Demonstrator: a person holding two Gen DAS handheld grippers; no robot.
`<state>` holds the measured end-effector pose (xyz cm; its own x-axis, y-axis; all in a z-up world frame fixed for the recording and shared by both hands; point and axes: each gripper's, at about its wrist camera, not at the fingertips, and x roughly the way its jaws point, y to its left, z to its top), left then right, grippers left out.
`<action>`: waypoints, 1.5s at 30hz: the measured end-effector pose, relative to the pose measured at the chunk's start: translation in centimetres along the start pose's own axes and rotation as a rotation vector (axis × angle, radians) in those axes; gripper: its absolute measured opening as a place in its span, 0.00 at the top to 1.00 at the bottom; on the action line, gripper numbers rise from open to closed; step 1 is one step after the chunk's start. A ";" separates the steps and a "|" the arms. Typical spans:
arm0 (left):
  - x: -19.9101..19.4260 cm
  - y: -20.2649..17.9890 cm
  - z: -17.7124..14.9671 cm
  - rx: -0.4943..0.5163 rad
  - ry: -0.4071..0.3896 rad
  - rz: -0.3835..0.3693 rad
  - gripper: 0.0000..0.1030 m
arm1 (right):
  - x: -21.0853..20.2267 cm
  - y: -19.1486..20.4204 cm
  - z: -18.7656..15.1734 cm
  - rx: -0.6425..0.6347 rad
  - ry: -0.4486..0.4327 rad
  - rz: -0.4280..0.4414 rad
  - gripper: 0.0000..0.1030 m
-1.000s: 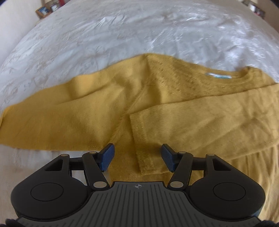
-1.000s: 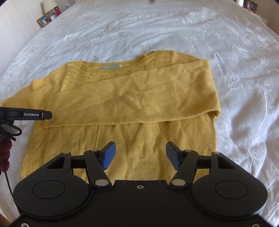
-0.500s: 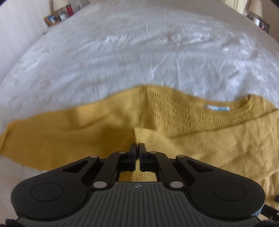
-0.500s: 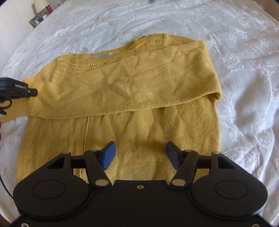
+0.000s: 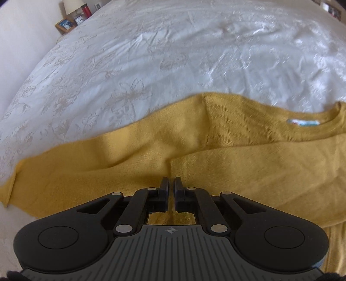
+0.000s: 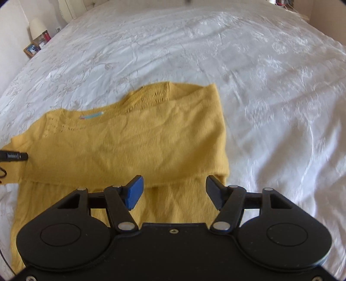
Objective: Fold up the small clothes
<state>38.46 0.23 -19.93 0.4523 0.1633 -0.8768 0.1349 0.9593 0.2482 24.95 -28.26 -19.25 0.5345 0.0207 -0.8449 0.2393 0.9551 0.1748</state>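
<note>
A mustard yellow knitted sweater (image 5: 248,155) lies flat on the white bed, also seen in the right wrist view (image 6: 129,147). Its right sleeve (image 6: 151,155) is folded across the chest; its left sleeve (image 5: 75,164) stretches out to the left. My left gripper (image 5: 171,183) is shut on the cuff of the folded sleeve (image 5: 186,166), low over the sweater. My right gripper (image 6: 173,190) is open and empty above the sweater's lower body, near its right edge. The left gripper's tip (image 6: 15,156) shows at the far left of the right wrist view.
The white embroidered bedspread (image 5: 173,54) stretches all around the sweater (image 6: 270,97). A bedside table with a lamp, a photo frame and small items (image 5: 71,17) stands at the far left corner of the bed, seen also in the right wrist view (image 6: 36,41).
My left gripper has closed on the folded sleeve's cuff, having been open around it. My right gripper stays open and has moved forward and to the right over the sweater.
</note>
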 end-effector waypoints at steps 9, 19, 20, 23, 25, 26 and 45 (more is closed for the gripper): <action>1.4 2.2 -1.1 -0.073 0.018 -0.051 0.67 | 4.1 -3.1 0.4 0.094 0.075 -0.065 0.34; 1.9 5.7 -1.9 -0.186 0.052 -0.077 0.07 | 3.0 -3.8 0.1 0.155 0.077 -0.072 0.14; 1.6 6.0 -2.2 -0.192 0.054 -0.096 0.07 | 2.4 -3.4 0.1 0.139 0.062 -0.072 0.12; -0.3 7.0 -3.9 -0.208 0.040 -0.157 0.07 | 0.3 -1.8 -0.3 0.084 0.014 -0.050 0.04; -1.6 7.4 -5.6 -0.204 0.023 -0.151 0.07 | -0.7 -0.2 -0.8 0.044 0.008 -0.020 0.01; -2.2 7.7 -6.4 -0.197 0.016 -0.143 0.07 | -1.0 0.7 -1.1 0.021 0.015 -0.005 0.01; -1.8 27.1 -10.0 -0.215 -0.080 0.149 0.07 | -0.6 14.4 -8.5 -0.141 0.222 0.044 0.01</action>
<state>32.48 28.24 -15.76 0.5227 0.2957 -0.7996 -0.1247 0.9543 0.2715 21.23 -12.05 -20.54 0.3475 0.1122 -0.9309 0.0962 0.9833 0.1544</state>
